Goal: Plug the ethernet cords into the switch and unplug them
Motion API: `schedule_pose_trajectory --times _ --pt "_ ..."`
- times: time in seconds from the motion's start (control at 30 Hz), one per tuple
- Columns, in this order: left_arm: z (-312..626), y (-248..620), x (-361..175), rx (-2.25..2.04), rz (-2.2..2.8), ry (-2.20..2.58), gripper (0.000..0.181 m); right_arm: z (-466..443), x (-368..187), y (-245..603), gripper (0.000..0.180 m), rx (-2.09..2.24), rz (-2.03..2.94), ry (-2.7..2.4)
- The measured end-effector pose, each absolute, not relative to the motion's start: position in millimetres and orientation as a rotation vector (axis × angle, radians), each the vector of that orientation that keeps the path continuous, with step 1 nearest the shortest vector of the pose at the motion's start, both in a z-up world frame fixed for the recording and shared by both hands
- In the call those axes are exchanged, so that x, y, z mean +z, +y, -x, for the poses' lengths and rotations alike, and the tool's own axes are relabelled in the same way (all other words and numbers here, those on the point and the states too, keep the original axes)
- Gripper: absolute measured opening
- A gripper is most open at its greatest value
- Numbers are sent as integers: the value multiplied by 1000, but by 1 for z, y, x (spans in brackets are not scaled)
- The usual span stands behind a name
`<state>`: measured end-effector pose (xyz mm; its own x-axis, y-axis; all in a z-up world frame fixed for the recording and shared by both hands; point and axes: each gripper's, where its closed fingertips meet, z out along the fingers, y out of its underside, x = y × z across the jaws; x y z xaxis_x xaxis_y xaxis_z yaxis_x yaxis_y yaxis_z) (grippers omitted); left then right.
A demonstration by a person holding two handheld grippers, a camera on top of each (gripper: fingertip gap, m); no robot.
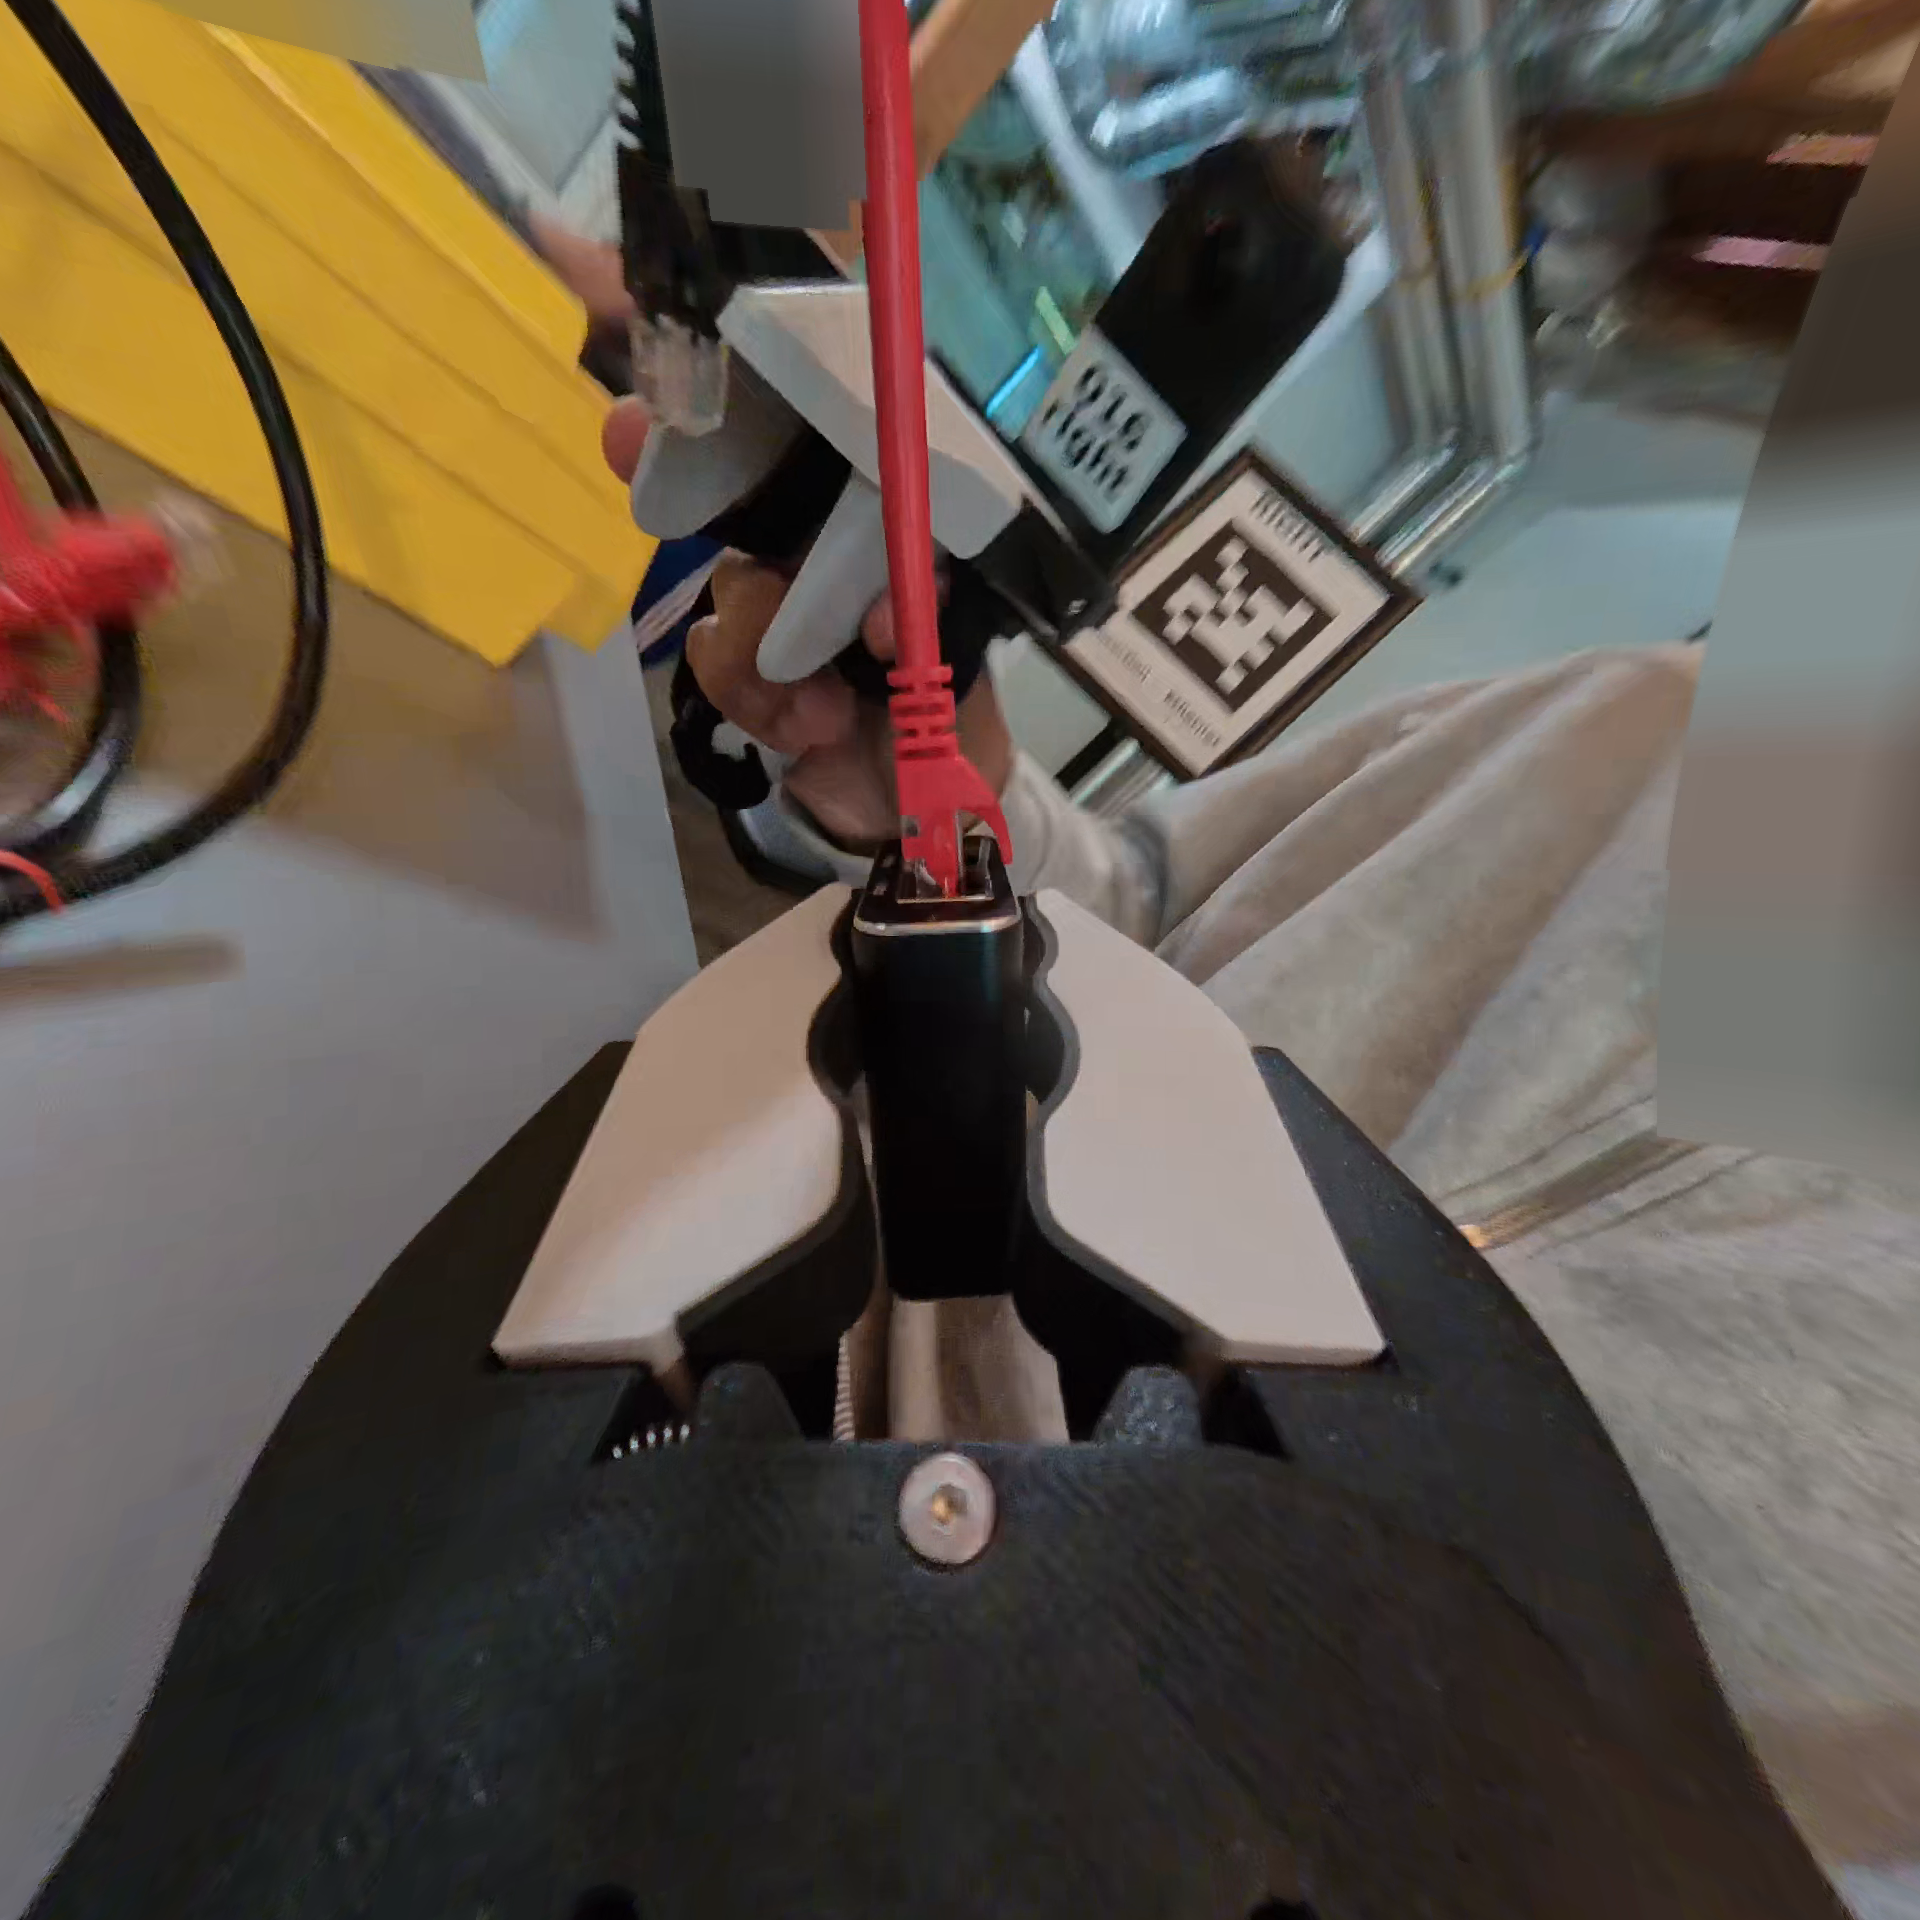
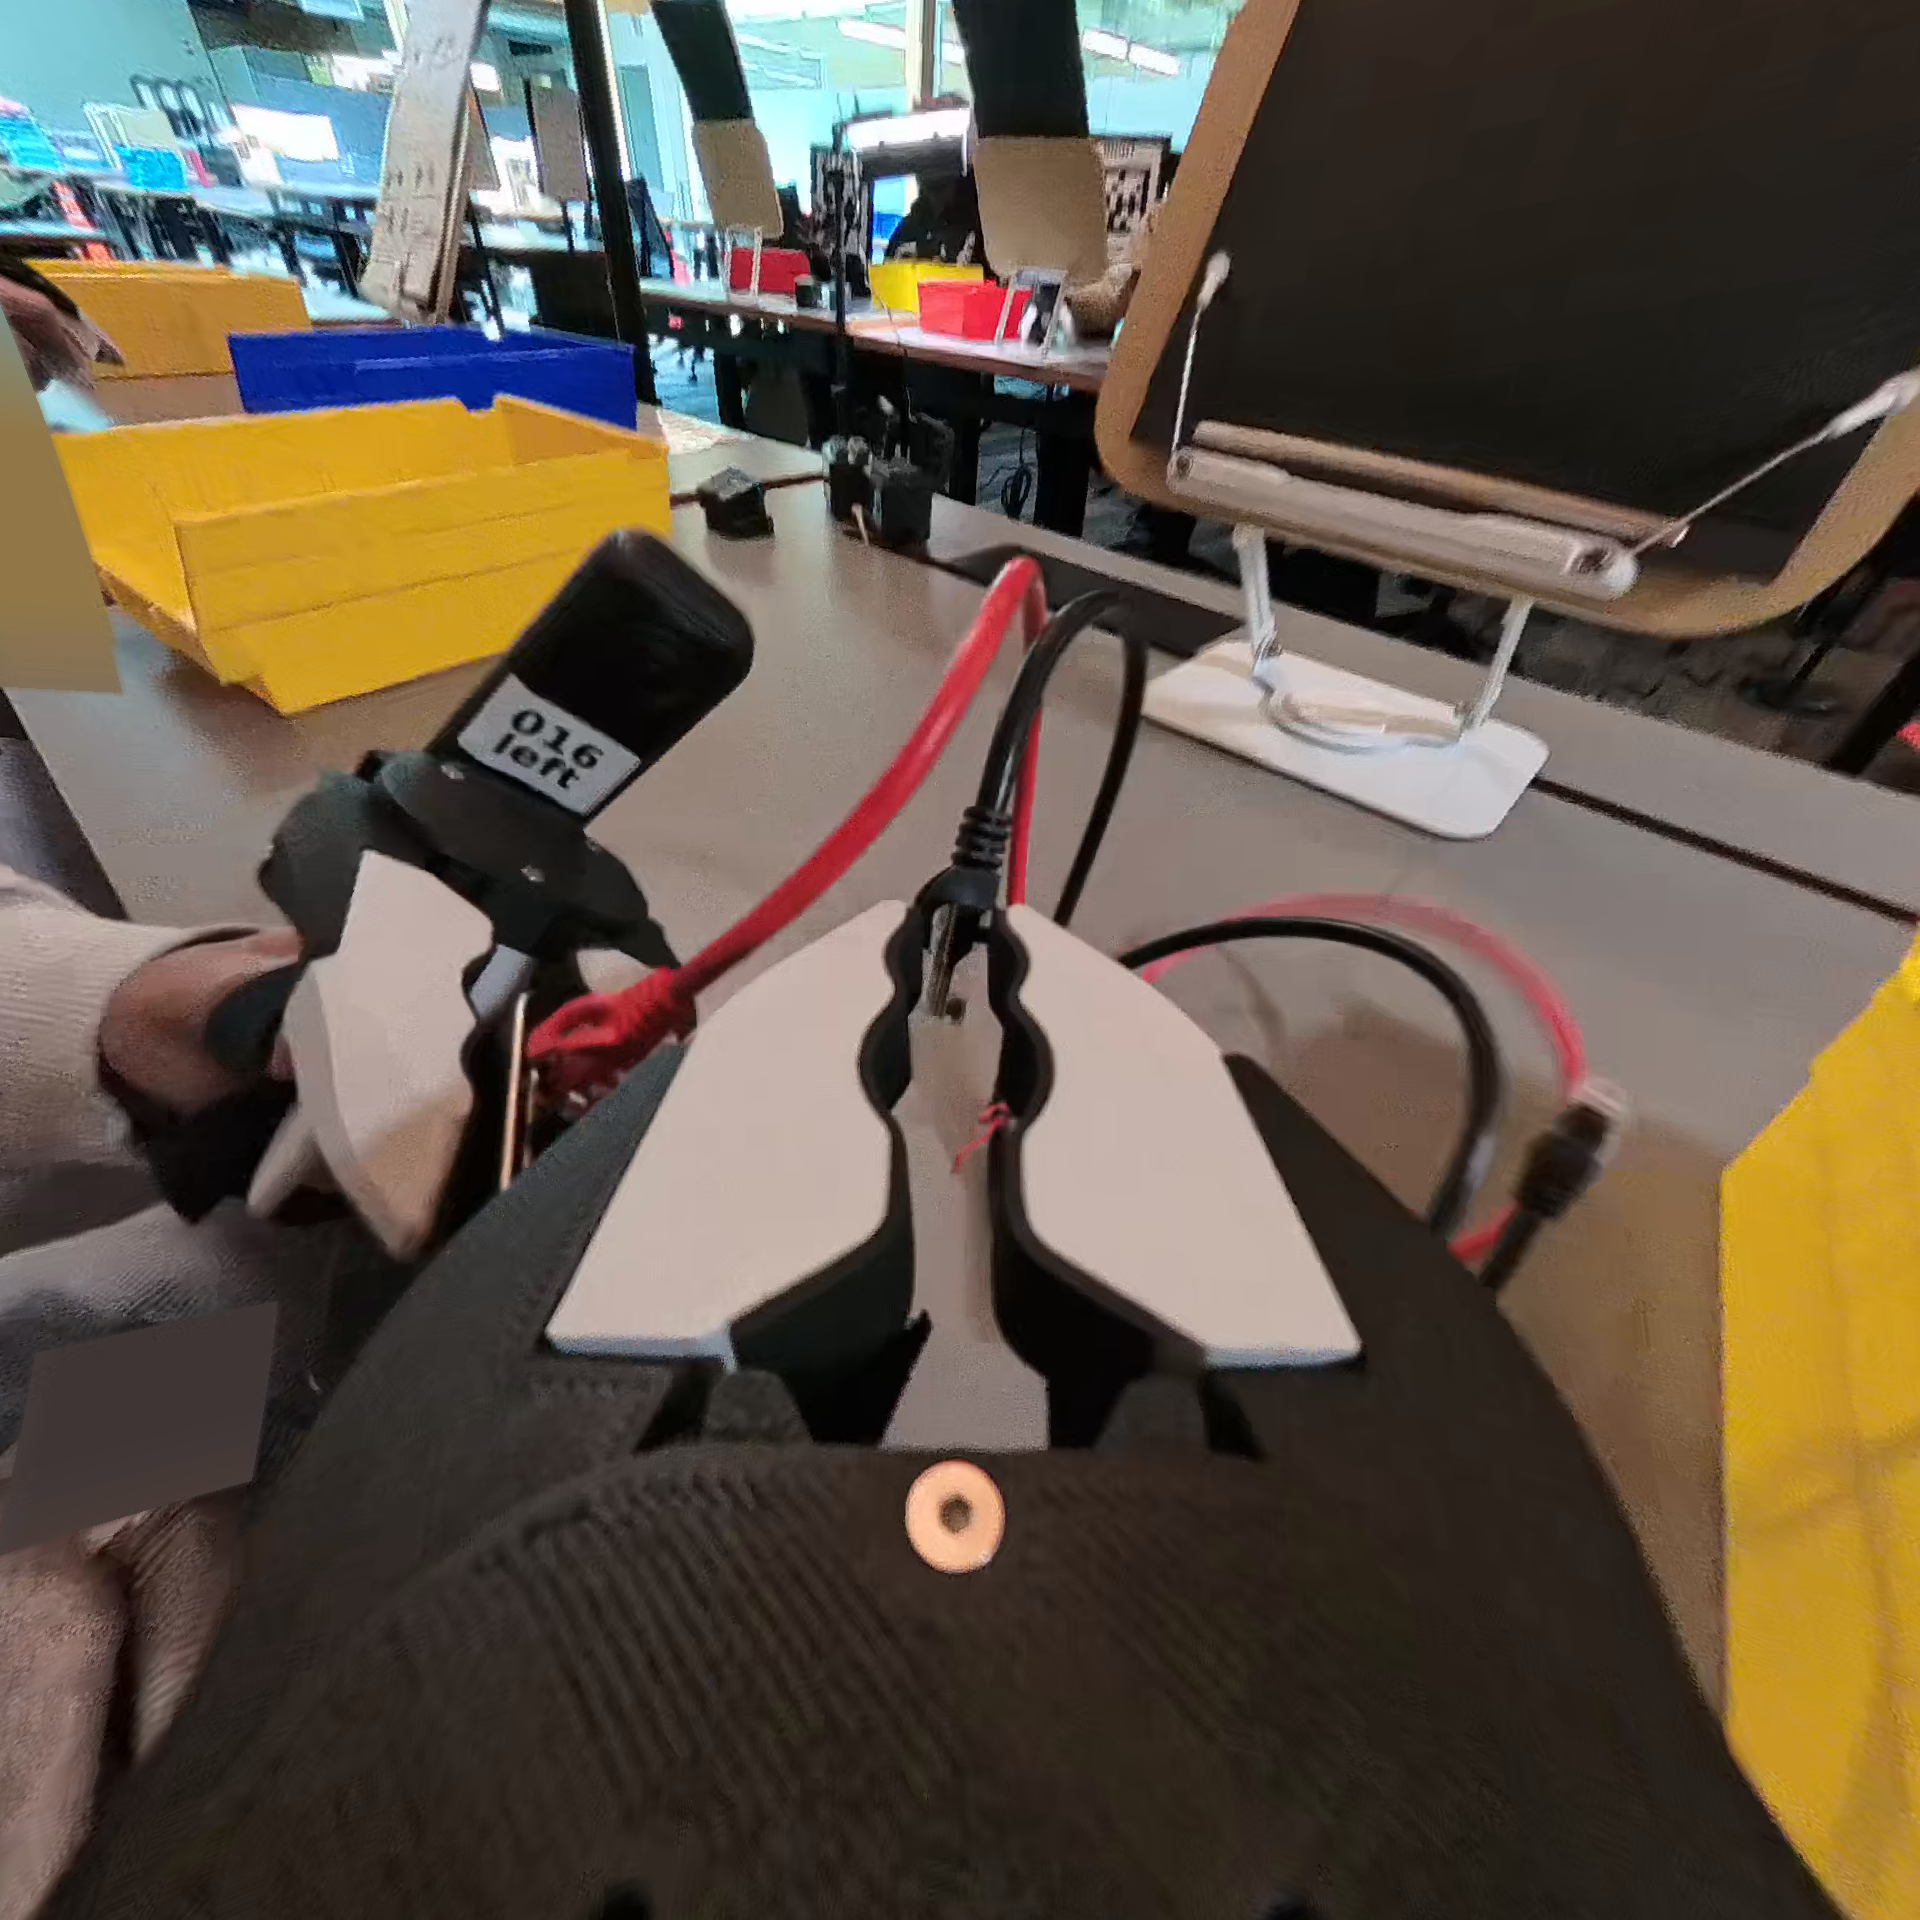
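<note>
In the left wrist view my left gripper [image 1: 940,914] is shut on a small black switch [image 1: 940,1101], held end-on. A red ethernet cord [image 1: 899,416] runs down into the switch's port, its red plug [image 1: 935,810] seated there. In the right wrist view my right gripper [image 2: 951,925] is shut on the plug of a black ethernet cord [image 2: 971,873], held above the table. The left gripper's white fingers [image 2: 384,1039] show at the left of that view, with the red plug [image 2: 613,1023] beside them. The black cord's clear plug [image 1: 681,364] shows far off in the left wrist view, apart from the switch.
Yellow bins [image 2: 395,551] and a blue bin [image 2: 436,364] stand at the back left of the grey table [image 2: 1299,883]. A tablet on a white stand [image 2: 1351,717] is at the back right. Loose black and red cords [image 2: 1455,1018] lie to the right. Another yellow bin [image 2: 1829,1351] is at the right edge.
</note>
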<state>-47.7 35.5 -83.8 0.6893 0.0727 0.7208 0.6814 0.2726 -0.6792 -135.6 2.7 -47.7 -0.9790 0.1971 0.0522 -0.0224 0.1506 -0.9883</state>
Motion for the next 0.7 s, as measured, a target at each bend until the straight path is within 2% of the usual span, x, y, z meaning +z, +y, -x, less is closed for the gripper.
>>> schedule_pose_trajectory --times 0.13,0.37,0.7 --pt "55 -14 -70 -311 1207 -776 28 154 -21 20 12 2173 256 -2150" --pt "65 -92 -92 -156 1211 -913 27 173 24 68 12 2417 456 -1787" --pt "72 -137 -80 -113 954 -937 26 189 25 88 13 2459 578 -1729"
